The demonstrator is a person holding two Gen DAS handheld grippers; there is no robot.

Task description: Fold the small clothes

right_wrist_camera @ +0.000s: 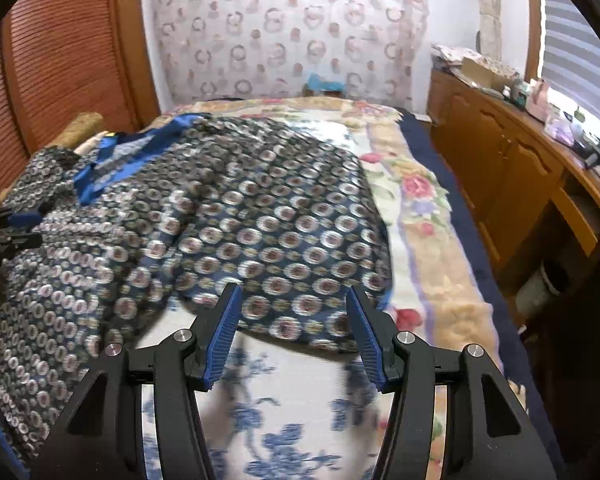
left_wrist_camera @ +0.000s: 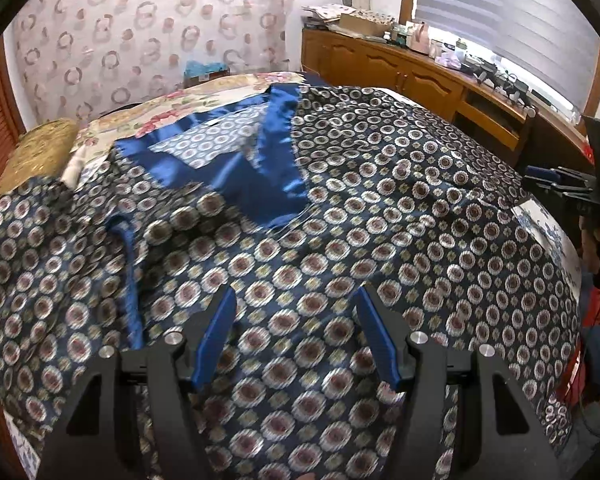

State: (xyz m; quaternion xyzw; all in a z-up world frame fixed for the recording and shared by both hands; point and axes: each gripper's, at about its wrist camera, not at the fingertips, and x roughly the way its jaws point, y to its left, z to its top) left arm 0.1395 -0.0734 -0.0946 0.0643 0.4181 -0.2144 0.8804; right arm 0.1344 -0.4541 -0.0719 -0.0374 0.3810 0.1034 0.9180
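Looking down both wrist views, we see a dark patterned robe (left_wrist_camera: 340,220) spread over a bed (right_wrist_camera: 416,216), covering most of it. Robe has a shiny blue lining (left_wrist_camera: 260,168) showing at the collar area, far side from us in the left view. Fabric lies wrinkled, not flat.

Left gripper (left_wrist_camera: 296,340) hangs over the robe with jaws spread wide, nothing between them; we cannot tell if the tips touch the cloth. Right gripper (right_wrist_camera: 294,336) is also spread wide and holds nothing, sitting at the robe's near hem, over a white sheet (right_wrist_camera: 284,412) with blue flowers. Right view is motion-blurred.

Each gripper shows in the other's view: the right one at the right edge of the left view, the left one at the left edge of the right view, both at the robe's edges.

Floral blanket (right_wrist_camera: 412,188) lies under the robe, bare on its right side. Wooden cabinet (right_wrist_camera: 512,176) runs along the right wall with clutter on top. Patterned curtain (right_wrist_camera: 284,28) hangs behind the bed.
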